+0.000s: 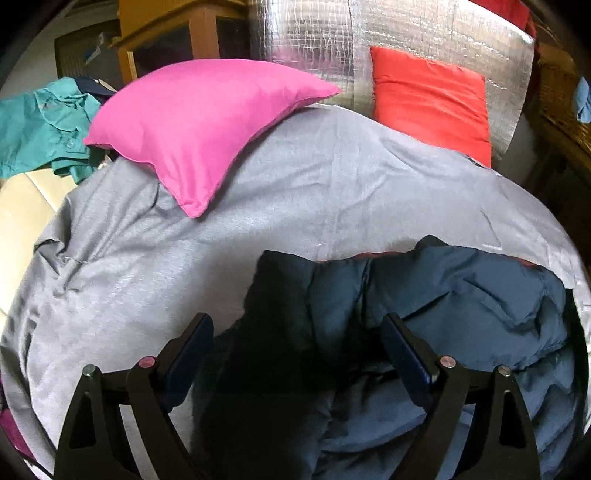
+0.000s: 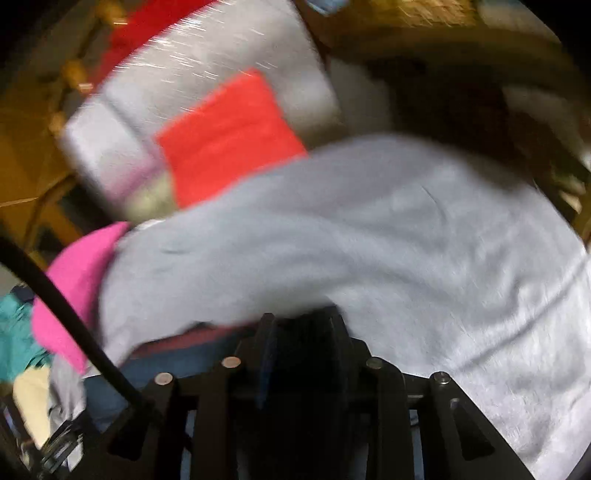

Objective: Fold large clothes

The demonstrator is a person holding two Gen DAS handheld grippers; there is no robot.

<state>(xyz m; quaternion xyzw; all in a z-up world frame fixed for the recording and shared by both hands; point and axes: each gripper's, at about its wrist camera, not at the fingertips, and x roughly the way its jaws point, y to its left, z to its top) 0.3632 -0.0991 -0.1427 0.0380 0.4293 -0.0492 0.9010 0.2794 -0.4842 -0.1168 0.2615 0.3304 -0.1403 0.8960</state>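
A navy puffer jacket lies bunched at the near edge of a bed covered by a grey sheet. My left gripper hangs open just over it, its fingers spread wide on either side of a dark fold of the jacket. The right wrist view is blurred. In it my right gripper has its jaws close together with dark fabric pinched between them. A strip of the blue jacket with a maroon lining shows to its left, over the grey sheet.
A pink pillow and a red pillow lie at the far side of the bed against a silver foil mat. A teal shirt lies crumpled at the far left. Wooden furniture stands behind. A black cable crosses the right wrist view.
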